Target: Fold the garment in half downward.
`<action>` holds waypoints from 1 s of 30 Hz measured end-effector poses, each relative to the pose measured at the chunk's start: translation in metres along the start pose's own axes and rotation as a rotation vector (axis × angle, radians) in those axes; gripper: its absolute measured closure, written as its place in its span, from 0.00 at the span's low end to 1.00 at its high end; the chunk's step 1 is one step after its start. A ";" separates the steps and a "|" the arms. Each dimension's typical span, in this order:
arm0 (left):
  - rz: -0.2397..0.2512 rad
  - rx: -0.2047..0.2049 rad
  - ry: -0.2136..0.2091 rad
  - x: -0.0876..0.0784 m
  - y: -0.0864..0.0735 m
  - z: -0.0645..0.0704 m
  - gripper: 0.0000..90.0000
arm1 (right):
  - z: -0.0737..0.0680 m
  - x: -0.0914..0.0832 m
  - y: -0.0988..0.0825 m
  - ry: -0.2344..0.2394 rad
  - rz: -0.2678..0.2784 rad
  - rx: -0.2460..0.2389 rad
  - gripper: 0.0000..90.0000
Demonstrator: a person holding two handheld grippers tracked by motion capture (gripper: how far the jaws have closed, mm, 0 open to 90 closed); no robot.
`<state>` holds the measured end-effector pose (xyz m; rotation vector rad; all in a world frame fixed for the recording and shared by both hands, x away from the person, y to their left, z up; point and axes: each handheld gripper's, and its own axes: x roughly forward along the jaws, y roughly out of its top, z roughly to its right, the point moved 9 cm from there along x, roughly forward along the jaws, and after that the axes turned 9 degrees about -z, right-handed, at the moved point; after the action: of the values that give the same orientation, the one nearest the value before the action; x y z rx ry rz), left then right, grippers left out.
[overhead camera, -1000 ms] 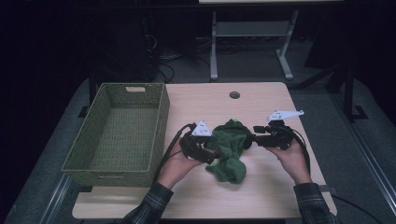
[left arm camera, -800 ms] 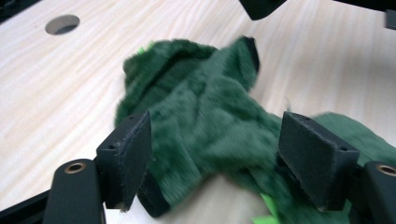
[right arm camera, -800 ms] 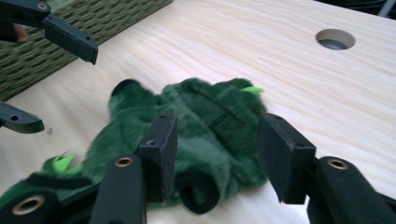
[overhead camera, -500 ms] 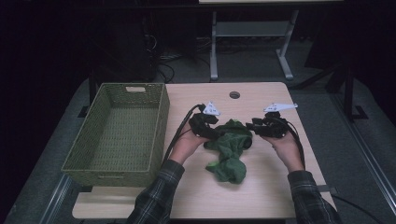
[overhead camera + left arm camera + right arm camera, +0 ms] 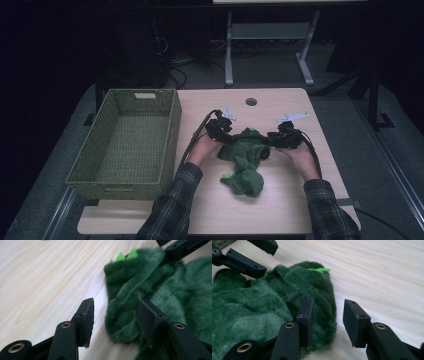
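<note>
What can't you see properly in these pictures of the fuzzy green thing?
- What the green plush cloth really is: crumpled in the high view, cut off by the frame edge in both gripper views.
- Whether the left gripper pinches it: one pad is sunk in the fur, the other stands clear over the table.
- The same for the right gripper.
- The basket floor near its front wall: dim in the high view.

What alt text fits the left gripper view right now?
Left tongs straddle the edge of a fuzzy green cloth on a pale wooden table, one pad on the fleece, the other over bare wood. Bright green spikes show at its far edge.
</note>
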<state>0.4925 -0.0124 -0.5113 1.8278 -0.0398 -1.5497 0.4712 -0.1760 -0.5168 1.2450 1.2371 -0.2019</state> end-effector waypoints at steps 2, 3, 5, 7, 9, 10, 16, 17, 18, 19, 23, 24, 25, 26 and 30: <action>-0.006 -0.005 -0.008 0.005 -0.002 -0.002 0.54 | 0.000 0.005 -0.002 0.000 -0.015 -0.003 0.66; -0.010 -0.009 -0.015 0.008 -0.003 -0.002 0.54 | 0.001 0.007 -0.003 -0.004 -0.028 -0.005 0.67; -0.021 -0.011 -0.024 0.012 -0.005 -0.002 0.55 | 0.001 0.010 -0.006 -0.006 -0.047 -0.008 0.69; -0.021 -0.015 -0.038 0.014 -0.005 -0.001 0.57 | 0.001 0.013 -0.007 -0.004 -0.058 -0.009 0.73; -0.026 -0.013 -0.046 0.016 -0.005 -0.001 0.62 | 0.001 0.014 -0.009 0.005 -0.071 0.003 0.77; -0.030 -0.010 -0.049 0.016 -0.005 0.000 0.65 | 0.002 0.015 -0.009 0.006 -0.071 0.003 0.80; -0.051 -0.020 -0.057 0.021 -0.005 0.001 0.93 | 0.000 0.014 -0.010 0.010 -0.086 0.014 0.96; -0.053 -0.029 -0.060 0.020 -0.005 0.001 0.95 | 0.000 0.013 -0.010 0.010 -0.089 0.015 0.97; -0.056 -0.031 -0.058 0.020 -0.005 0.000 0.96 | 0.000 0.013 -0.010 0.004 -0.090 0.014 0.97; -0.056 -0.030 -0.054 0.019 -0.005 0.000 0.97 | 0.000 0.012 -0.008 0.003 -0.084 0.022 0.97; -0.013 -0.048 -0.053 0.009 0.003 -0.003 0.97 | 0.002 0.004 -0.001 0.016 -0.051 0.049 0.97; 0.016 -0.064 -0.051 0.005 0.008 -0.003 0.97 | 0.004 0.002 0.002 0.019 -0.062 0.057 0.97; 0.022 -0.053 -0.047 0.000 0.010 -0.005 0.97 | 0.005 -0.002 0.006 0.010 -0.054 0.058 0.97; 0.037 -0.052 -0.038 -0.004 0.014 -0.007 0.97 | 0.006 -0.006 0.012 -0.001 -0.023 0.054 0.98; 0.077 -0.053 -0.015 -0.020 0.030 -0.013 0.97 | 0.008 -0.017 0.029 0.003 -0.021 0.061 0.98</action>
<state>0.5103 -0.0186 -0.4785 1.7534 -0.0744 -1.4968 0.4895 -0.1789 -0.4880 1.2854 1.2552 -0.2551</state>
